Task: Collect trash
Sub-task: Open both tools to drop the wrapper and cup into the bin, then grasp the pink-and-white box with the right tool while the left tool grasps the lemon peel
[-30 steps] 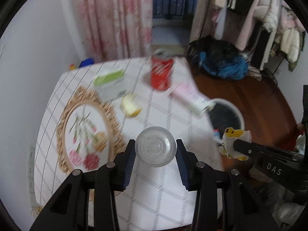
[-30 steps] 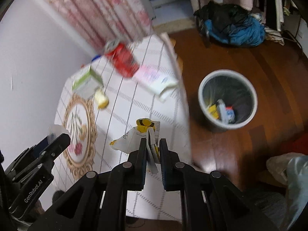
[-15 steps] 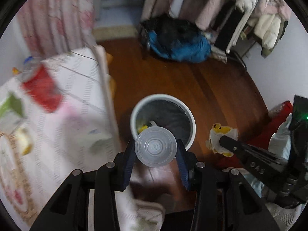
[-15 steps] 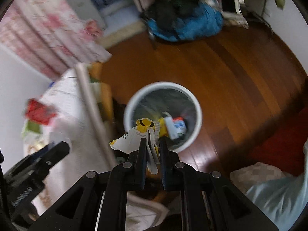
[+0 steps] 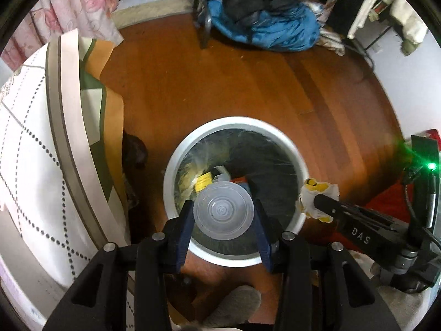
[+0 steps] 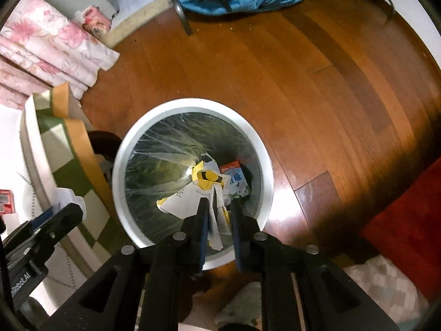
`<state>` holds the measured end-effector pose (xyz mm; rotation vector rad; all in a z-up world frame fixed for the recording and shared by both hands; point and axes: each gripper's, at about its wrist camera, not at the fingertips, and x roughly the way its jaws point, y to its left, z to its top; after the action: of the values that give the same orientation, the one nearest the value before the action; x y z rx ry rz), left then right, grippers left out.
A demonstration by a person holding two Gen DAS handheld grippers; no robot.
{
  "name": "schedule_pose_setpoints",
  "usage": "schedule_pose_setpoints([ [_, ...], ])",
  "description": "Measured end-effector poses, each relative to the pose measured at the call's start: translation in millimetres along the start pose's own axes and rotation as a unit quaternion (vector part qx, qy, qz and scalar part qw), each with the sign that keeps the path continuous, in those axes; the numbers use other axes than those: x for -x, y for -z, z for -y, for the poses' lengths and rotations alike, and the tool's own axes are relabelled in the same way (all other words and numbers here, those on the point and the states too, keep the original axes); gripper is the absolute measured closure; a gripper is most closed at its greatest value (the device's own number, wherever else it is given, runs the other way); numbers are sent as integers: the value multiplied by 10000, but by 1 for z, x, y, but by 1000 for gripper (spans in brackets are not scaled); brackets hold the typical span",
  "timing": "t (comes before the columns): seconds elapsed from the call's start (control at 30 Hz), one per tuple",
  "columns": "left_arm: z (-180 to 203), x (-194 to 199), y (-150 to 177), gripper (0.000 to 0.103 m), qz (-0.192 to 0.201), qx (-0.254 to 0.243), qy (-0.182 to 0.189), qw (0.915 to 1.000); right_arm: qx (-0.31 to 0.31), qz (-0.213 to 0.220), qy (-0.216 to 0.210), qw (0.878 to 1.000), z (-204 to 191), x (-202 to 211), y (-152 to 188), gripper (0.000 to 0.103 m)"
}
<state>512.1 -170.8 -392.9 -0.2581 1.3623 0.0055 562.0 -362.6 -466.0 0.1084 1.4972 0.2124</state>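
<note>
Below me the wooden floor [image 6: 317,88] is carrying a white-rimmed trash bin [image 6: 264,165], which is standing just beside my cloth-covered table [image 5: 33,171]. Farther off, a blue heap of clothing [image 5: 275,30] is lying on the boards, and a red rug [image 6: 408,226] is covering the floor's right edge.

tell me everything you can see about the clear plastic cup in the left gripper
The clear plastic cup is translucent and round, and its flat base with moulded concentric rings faces the camera. It lies on its side, pinched at its walls between the blue-padded fingers of the left gripper. It hangs over the open mouth of the white round bin, touching nothing but the pads.
</note>
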Motion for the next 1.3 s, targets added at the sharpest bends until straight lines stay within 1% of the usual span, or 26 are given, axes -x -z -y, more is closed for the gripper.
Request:
schedule_pose_setpoints([
  [0.03,1,-3,-1,62,-29,-24,-89,10000,37,-63,57,10000,1,-4,2,66],
  [0.07,3,-4,-1,58,-28,-53,-132,9999,61,-101,145,9998,1,-7,2,53],
  [0.1,3,-4,0,44,-10,-66,-170,9998,79,-93,165,9998,2,-9,3,30],
  [0.13,3,-3,1,29,18,-78,-215,9997,139,-84,230,9996,2,-9,5,21],
  [0.17,4,-1,2,24,57,-100,-275,9996,194,-71,295,9994,2,-8,5,21],
  [0.2,2,0,4,20,72,-111,-309,9994,301,-71,399,9987,0,-8,7,18],
  [0.23,2,0,5,15,63,-124,-362,9992,385,-92,481,9981,-1,-9,8,9],
  [0.27,2,-1,6,11,38,-133,-398,9991,462,-112,529,9975,-3,-8,9,6],
  [0.3,0,-3,6,5,30,-145,-410,9991,577,-134,575,9966,-5,-6,11,4],
  [0.47,-1,6,10,5,78,-184,-487,9986,879,-81,733,9934,-13,8,15,4],
  [0.6,0,17,11,5,176,-181,-495,9985,880,54,722,9935,-15,30,17,3],
  [0.8,5,46,15,5,371,-229,-490,9978,824,318,724,9935,-18,69,24,3],
  [0.93,10,74,21,5,562,-279,-490,9968,774,544,732,9928,-20,101,32,3],
  [1.1,9,119,29,5,889,-251,-434,9948,682,973,709,9904,-28,156,46,3],
  [1.2,4,154,36,5,1180,-202,-439,9918,634,1271,595,9881,-40,195,57,3],
  [1.3,-11,191,45,5,1488,-76,-434,9879,679,1546,395,9849,-62,228,71,3],
])
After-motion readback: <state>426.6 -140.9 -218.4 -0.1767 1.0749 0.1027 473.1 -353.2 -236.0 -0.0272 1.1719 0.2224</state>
